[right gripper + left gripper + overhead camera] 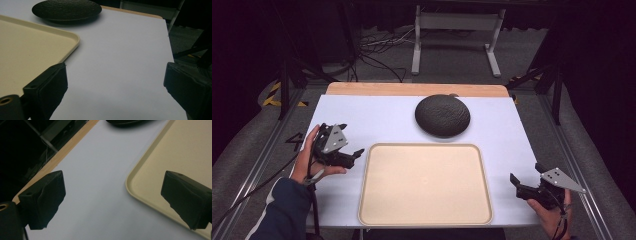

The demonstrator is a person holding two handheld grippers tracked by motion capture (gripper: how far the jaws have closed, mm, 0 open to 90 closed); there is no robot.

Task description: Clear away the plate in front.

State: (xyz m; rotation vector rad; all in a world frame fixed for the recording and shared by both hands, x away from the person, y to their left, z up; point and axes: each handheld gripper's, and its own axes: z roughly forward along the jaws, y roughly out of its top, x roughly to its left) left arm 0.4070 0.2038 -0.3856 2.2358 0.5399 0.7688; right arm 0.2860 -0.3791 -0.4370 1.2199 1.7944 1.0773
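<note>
A dark, textured round plate [442, 115] lies on the white tabletop [377, 115] toward the back, just beyond a big beige tray [422, 145] with nothing on it. My left gripper [354, 155] hovers left of the tray, held in a hand, jaws wide apart and holding nothing. In the left gripper view the gripper [112, 185] straddles the tray's corner [140, 177], with the plate's edge [127, 122] at the top. My right gripper [524, 175] sits at the tray's right near the front, open too. The right gripper view has this gripper [116, 70] over bare tabletop, the tray [30, 42] to its left and the plate [66, 9] beyond.
A wooden strip [417, 89] borders the table's far edge. Past it are a grey floor, cables [377, 60] and a metal stand [457, 35]. Metal rails run along both sides of the table. Bare white surface lies on either side of the tray.
</note>
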